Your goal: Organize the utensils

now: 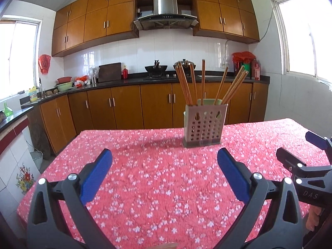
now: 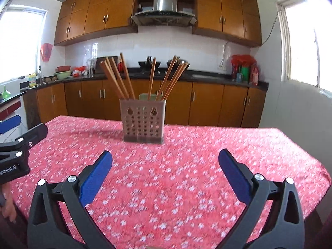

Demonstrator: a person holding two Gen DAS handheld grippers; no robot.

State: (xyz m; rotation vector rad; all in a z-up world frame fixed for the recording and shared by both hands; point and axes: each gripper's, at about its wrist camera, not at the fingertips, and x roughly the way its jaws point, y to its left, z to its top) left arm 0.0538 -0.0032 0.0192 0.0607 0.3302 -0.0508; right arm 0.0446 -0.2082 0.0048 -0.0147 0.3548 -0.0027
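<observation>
**Chopstick caddy ahead of both tongs, nothing gripped**

Item: beige perforated plastic utensil holder point(image 1: 203, 122), upright on the counter covered by a red floral cloth point(image 1: 145, 176), toward its far edge. Contents: long brown wooden chopsticks point(image 1: 187, 83), standing near-vertical and fanned left and right; tips uppermost.

Bearing: straight ahead and well apart from both tools. From the left tongs point(image 1: 165, 161) it lies ahead and slightly right; from the right tongs point(image 2: 165, 162), ahead and slightly left. Neither is clearly nearer.

Tongs: both spread wide, empty, blue pads point(image 2: 97, 178) clear of the cloth.

Room: bare cloth between tongs and holder. No loose utensils visible. The far counter edge is just behind the holder, so a push forward could likely tip it off.
</observation>
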